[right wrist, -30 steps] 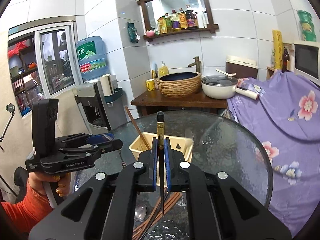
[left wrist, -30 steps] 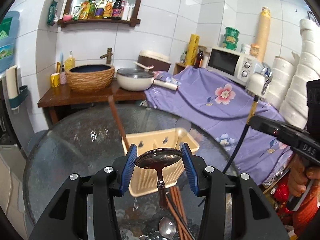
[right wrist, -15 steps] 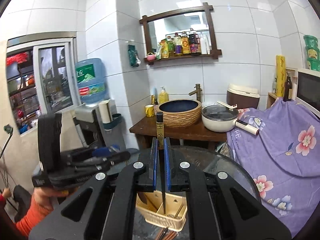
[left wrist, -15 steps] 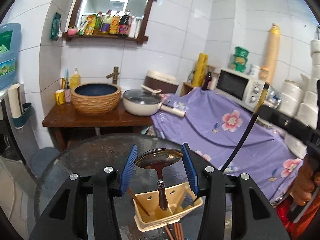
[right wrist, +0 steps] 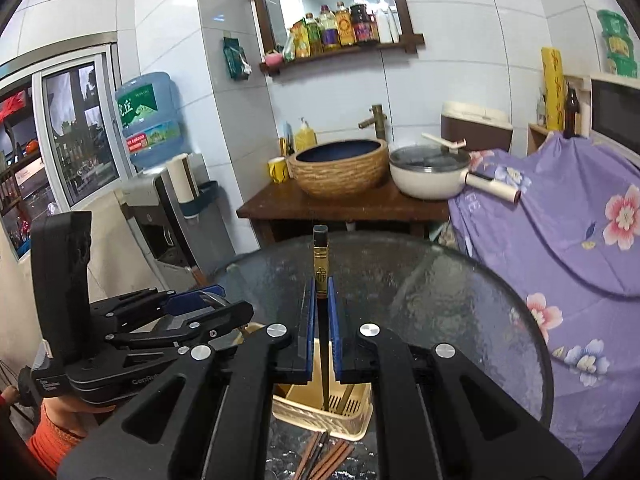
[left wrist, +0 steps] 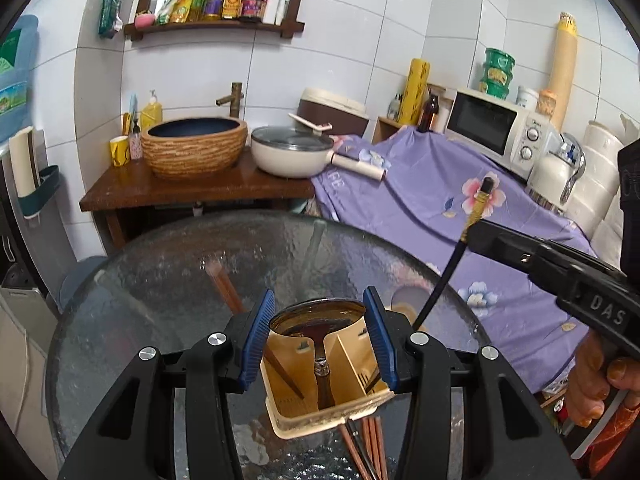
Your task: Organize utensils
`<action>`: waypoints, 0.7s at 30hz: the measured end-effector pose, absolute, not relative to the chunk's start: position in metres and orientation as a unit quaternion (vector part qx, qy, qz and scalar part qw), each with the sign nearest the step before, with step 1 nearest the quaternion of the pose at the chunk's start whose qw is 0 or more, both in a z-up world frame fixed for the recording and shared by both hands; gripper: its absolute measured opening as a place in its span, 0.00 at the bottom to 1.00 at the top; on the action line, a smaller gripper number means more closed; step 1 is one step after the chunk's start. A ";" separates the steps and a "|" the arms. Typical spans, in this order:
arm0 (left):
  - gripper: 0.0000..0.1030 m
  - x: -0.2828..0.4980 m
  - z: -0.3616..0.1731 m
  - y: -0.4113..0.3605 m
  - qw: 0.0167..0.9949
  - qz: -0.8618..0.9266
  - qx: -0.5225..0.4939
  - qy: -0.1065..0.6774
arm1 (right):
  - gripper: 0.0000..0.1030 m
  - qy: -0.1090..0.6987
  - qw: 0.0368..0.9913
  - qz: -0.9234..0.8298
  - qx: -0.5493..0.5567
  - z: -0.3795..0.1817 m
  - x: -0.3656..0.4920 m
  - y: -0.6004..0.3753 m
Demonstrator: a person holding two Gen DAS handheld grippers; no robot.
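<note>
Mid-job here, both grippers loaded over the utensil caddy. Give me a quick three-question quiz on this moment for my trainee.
1. True or false: the left gripper holds a fork.
2. What is clamped in the right gripper?
A. a black chopstick with a gold band
B. a knife
C. a whisk
3. Fill in: loose brown chopsticks lie on the glass table just in front of the beige ____.

Key
1. False. It grips a spoon by the bowl, handle hanging down into the beige caddy.
2. A. The black chopstick stands upright between shut jaws, its lower end over the caddy.
3. caddy
</note>
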State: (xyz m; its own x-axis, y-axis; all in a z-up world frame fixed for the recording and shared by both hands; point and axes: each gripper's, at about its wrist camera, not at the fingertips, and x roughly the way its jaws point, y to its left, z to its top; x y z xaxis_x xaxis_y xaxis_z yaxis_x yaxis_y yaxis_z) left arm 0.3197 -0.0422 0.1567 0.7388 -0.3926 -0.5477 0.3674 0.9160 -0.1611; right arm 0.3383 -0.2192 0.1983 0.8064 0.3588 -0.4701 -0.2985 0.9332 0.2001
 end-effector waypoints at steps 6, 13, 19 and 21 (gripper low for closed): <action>0.44 0.319 0.141 -0.047 0.931 -0.198 -0.011 0.307 | 0.07 0.269 0.946 0.169 0.064 0.176 0.340 -0.221; 0.44 0.319 0.123 -0.048 0.930 -0.186 -0.004 0.316 | 0.07 0.259 0.950 0.158 0.071 0.170 0.339 -0.229; 0.44 0.320 0.113 -0.052 0.931 -0.176 0.017 0.318 | 0.07 0.255 0.952 0.148 0.078 0.168 0.339 -0.235; 0.44 0.321 0.110 -0.053 0.930 -0.179 0.015 0.321 | 0.07 0.254 0.953 0.147 0.079 0.168 0.339 -0.235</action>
State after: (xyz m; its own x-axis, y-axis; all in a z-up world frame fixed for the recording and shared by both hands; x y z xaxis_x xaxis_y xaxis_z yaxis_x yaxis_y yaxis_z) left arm 0.3207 -0.0533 0.1098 0.7292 -0.3240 -0.6027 0.3427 0.9353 -0.0882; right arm 0.3388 -0.2354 0.1675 0.8275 0.3198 -0.4614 -0.2389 0.9444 0.2260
